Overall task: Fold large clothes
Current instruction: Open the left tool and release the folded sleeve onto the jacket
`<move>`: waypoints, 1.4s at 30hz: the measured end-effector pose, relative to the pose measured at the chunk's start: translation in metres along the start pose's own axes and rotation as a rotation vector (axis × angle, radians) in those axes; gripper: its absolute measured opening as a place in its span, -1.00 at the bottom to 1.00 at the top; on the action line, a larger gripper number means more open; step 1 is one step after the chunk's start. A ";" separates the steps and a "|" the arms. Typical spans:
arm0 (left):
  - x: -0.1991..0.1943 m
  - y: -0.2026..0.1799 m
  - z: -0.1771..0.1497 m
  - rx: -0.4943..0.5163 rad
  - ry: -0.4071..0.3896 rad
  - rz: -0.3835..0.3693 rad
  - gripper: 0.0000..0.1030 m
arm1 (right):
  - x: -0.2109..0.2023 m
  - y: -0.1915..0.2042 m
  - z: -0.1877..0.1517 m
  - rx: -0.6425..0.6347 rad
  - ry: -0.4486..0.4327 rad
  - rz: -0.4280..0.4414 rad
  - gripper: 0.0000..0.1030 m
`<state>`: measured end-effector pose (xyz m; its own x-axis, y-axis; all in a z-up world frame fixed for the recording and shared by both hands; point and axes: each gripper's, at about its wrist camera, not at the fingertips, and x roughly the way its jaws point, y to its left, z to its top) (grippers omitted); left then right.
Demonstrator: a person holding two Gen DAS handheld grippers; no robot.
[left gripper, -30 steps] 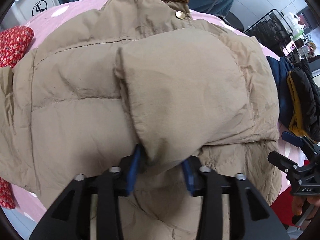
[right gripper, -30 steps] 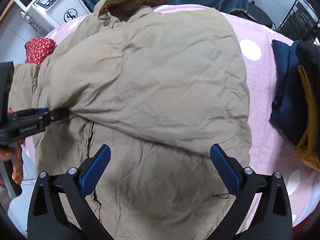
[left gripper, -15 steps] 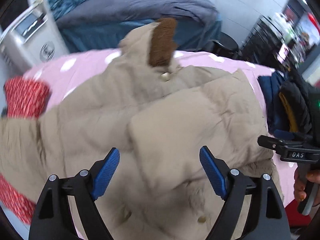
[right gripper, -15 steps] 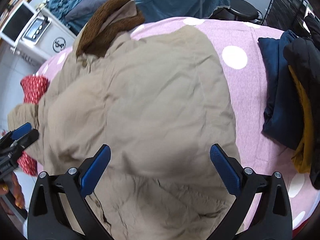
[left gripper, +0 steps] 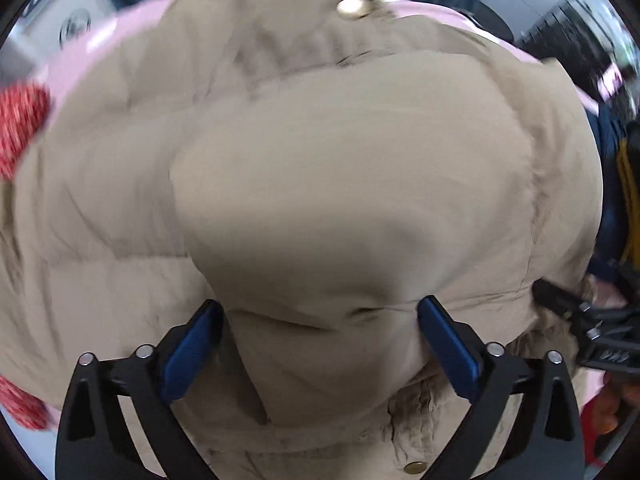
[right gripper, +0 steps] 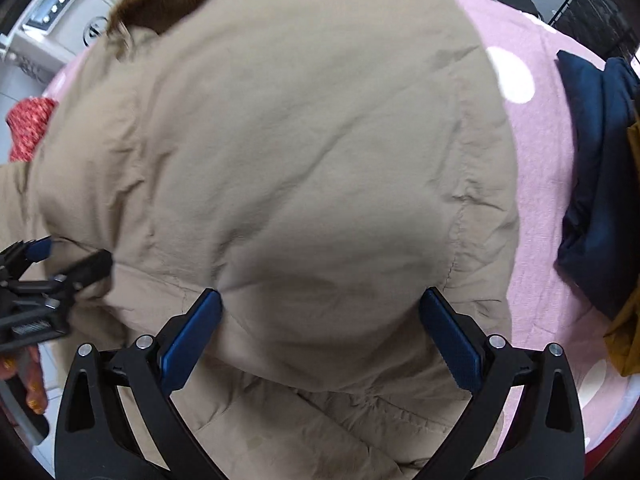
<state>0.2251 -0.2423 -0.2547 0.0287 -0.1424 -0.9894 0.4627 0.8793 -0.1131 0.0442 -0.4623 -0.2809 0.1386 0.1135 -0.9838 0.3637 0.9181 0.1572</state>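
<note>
The tan padded jacket [left gripper: 320,184] is spread over the pink dotted bed cover [right gripper: 532,184] and fills the middle of both views, its sleeves already laid across its body. The left gripper [left gripper: 320,344] is seen with jaws opening over a folded sleeve end, unclamped; the right gripper [right gripper: 320,340] is held wide apart above the fabric, gripping nothing. The sleeve step appears finished, so the lower hem at the bottom of the frames would probably have to be pinched by both grippers and carried up toward the brown collar [right gripper: 168,4].
</note>
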 end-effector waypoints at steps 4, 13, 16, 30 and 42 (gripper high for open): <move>0.007 -0.007 -0.003 0.051 -0.019 0.043 0.90 | 0.018 0.005 0.005 -0.018 0.014 -0.025 0.91; 0.023 -0.020 -0.011 0.078 -0.043 0.092 0.91 | 0.041 0.006 0.018 -0.017 0.040 -0.061 0.91; 0.026 -0.024 -0.013 0.085 -0.043 0.101 0.91 | 0.043 0.011 0.018 -0.008 0.015 -0.082 0.92; 0.020 -0.025 -0.021 0.057 -0.112 0.095 0.90 | 0.022 0.017 0.003 0.041 -0.041 -0.092 0.91; -0.051 0.018 -0.062 -0.029 -0.257 0.065 0.88 | -0.039 0.024 -0.046 -0.034 -0.161 -0.084 0.91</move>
<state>0.1769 -0.1908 -0.2124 0.2830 -0.1925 -0.9396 0.4269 0.9026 -0.0564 0.0048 -0.4273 -0.2424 0.2561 -0.0238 -0.9664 0.3497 0.9343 0.0696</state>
